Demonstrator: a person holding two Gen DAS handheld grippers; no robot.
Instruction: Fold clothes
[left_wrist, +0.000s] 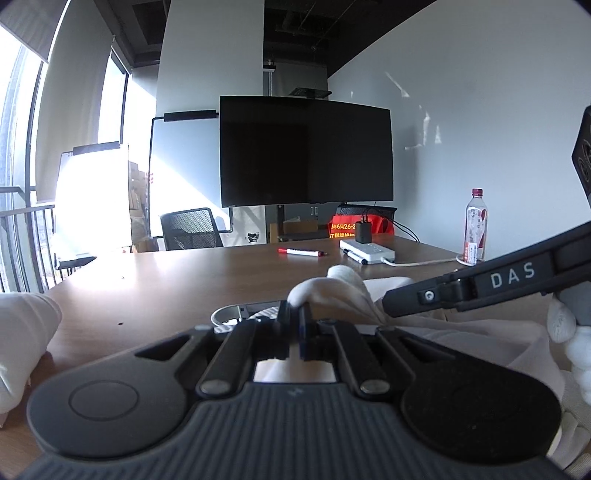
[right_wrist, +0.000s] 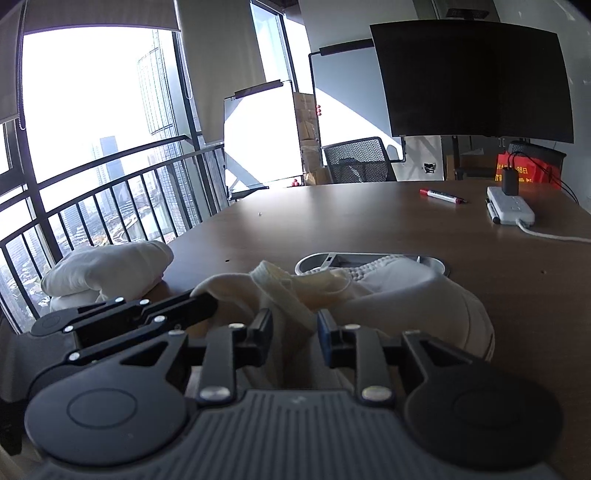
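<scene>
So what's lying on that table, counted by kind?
Cream garment: 1
Red marker: 1
Black pen: 1
White power strip: 1
Black charger: 1
Water bottle: 1
Total: 6

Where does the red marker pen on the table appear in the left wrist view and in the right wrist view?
Left wrist view: the red marker pen lies at centre, on the far part of the table, below the dark screen.
Right wrist view: the red marker pen lies at upper right, on the far part of the table.
Shared landmark: the white power strip, just right of the pen in both.
</scene>
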